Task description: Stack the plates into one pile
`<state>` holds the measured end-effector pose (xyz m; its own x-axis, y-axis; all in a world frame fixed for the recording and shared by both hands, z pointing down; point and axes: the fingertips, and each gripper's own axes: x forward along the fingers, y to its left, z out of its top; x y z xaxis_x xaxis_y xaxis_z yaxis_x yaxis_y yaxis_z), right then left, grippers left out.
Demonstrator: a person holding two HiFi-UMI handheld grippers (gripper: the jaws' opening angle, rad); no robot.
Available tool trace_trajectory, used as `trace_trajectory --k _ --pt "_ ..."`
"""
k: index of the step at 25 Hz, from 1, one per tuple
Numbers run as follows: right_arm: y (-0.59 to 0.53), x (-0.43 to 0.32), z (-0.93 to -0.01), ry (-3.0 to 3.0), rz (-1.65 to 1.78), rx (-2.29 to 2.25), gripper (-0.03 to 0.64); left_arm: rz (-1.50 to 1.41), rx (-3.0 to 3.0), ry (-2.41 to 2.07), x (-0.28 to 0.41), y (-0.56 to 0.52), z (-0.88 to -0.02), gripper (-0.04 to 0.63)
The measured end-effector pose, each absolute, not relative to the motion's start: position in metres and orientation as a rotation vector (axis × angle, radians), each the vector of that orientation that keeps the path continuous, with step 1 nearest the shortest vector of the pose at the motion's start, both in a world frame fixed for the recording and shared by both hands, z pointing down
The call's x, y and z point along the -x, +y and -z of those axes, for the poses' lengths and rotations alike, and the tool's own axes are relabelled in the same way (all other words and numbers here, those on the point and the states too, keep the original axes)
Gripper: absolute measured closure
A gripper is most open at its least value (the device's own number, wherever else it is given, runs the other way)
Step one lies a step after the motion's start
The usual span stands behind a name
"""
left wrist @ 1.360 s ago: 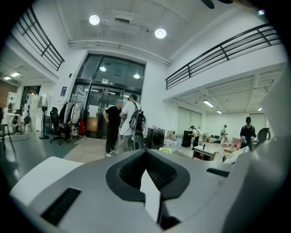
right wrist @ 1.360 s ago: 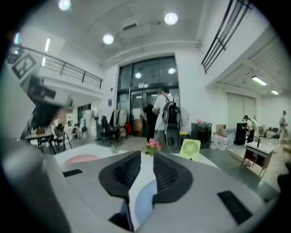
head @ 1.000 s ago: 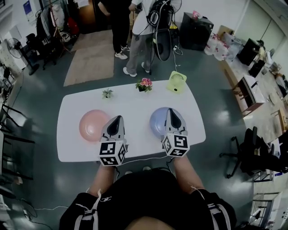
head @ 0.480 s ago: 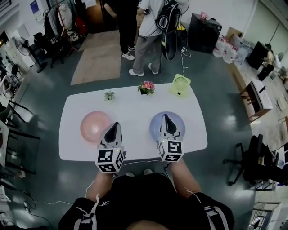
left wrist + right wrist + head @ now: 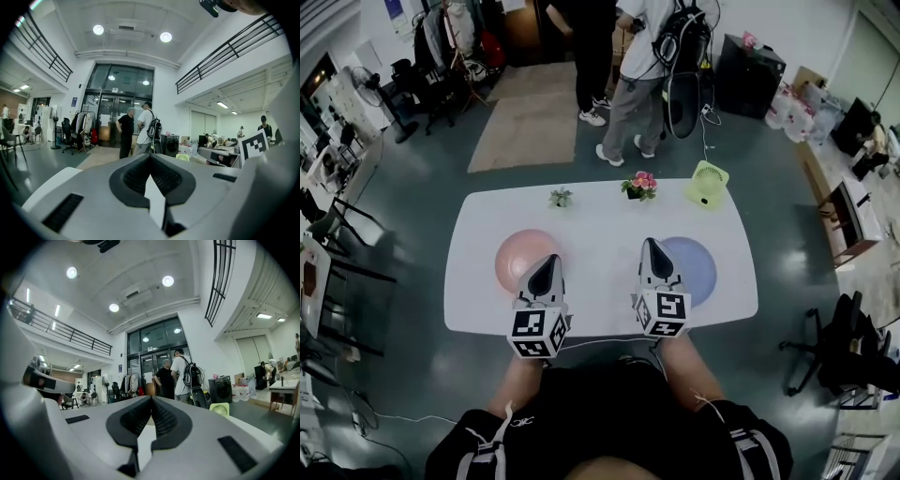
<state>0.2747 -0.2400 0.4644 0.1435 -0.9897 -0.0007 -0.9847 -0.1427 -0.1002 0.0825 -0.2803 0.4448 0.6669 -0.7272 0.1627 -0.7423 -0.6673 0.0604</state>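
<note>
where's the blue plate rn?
Head view: the blue plate lies on the right half of the white table, just right of the right gripper and on the near side of the green fan.

Right tool [image 5: 652, 246] now beside blue plate [image 5: 697, 268]

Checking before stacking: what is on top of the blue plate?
The blue plate shows bare. The right gripper, shut, hides its left edge in the head view; that part is unseen.
</note>
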Motion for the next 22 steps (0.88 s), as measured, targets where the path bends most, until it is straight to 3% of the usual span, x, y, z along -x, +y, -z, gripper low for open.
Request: trace_trajectory --k 13,22 --pt "-0.331 -0.008 -0.472 1.836 0.099 2.366 0.601 -0.200 -2.775 -1.120 0.194 -0.394 -0.465 0.583" --pt "-0.348 0.068 -0.477 1.862 0.119 2.454 0.601 -0.187 -2.769 -1.130 0.261 -0.421 -0.457 0.583"
